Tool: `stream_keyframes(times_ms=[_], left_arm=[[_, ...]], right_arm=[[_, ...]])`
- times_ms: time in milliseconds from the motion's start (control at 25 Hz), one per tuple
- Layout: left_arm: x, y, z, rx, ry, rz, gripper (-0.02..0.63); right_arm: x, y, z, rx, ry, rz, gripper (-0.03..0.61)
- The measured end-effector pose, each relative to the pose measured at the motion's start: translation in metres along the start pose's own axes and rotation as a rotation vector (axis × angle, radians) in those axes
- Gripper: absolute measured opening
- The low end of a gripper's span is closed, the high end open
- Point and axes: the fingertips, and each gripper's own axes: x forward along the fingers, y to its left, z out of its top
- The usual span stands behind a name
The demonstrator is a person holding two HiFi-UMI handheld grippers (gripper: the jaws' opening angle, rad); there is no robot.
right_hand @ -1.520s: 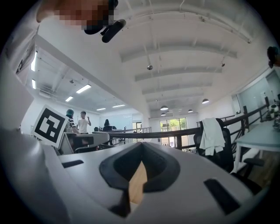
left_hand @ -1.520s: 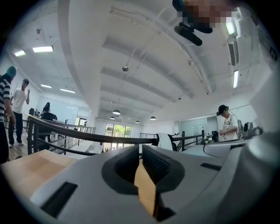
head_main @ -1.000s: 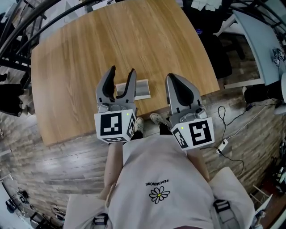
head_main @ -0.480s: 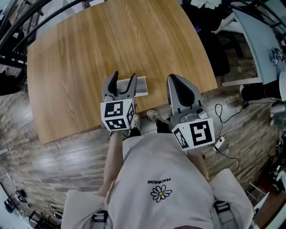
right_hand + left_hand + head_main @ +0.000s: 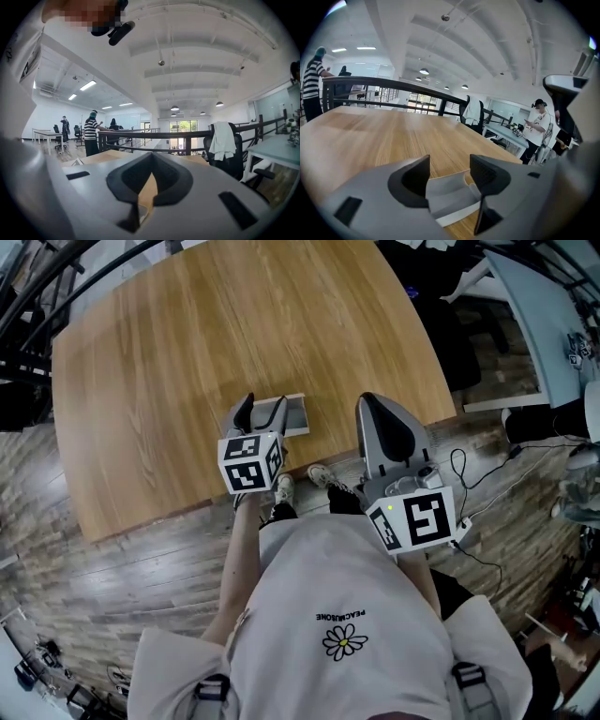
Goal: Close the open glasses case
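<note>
The open glasses case (image 5: 298,415) is grey and lies near the front edge of the wooden table (image 5: 178,343). My left gripper (image 5: 262,401) hangs low over the case's left part, open, its jaws having just been opening. In the left gripper view the case (image 5: 449,191) shows in the gap between the two fingers (image 5: 412,176), just beyond them, and neither pad touches it. My right gripper (image 5: 371,401) is to the right of the case, over the table's front edge, shut on nothing. In the right gripper view its jaws (image 5: 151,162) meet at their tips.
A black chair (image 5: 457,345) and a white desk (image 5: 539,320) stand to the right of the table. A cable with an adapter (image 5: 461,476) lies on the plank floor. A dark railing (image 5: 393,86) runs behind the table, with people (image 5: 91,136) standing beyond it.
My left gripper has sunk toward the table and now sits low over the case's left end, its jaws a little wider. The right gripper has stayed where it was.
</note>
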Motion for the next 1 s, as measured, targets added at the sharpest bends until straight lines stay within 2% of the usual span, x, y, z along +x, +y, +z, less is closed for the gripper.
stream_keyframes(times_ms=[480,800,1000], left_arm=[[0.009,0.002,-0.017,-0.006,0.061,0.006,0.262],[0.007,-0.004,-0.032,-0.020,0.090,0.007,0.262],[0.003,-0.002,-0.026,-0.017,0.062,0.015,0.262]], right_arm=[[-0.004,-0.003,0.000,-0.017,0.009,-0.001,0.008],[0.004,0.002,-0.004,-0.019,0.021,0.041,0.008],[0.010,0.010,-0.006,-0.027,0.026,0.072,0.008]])
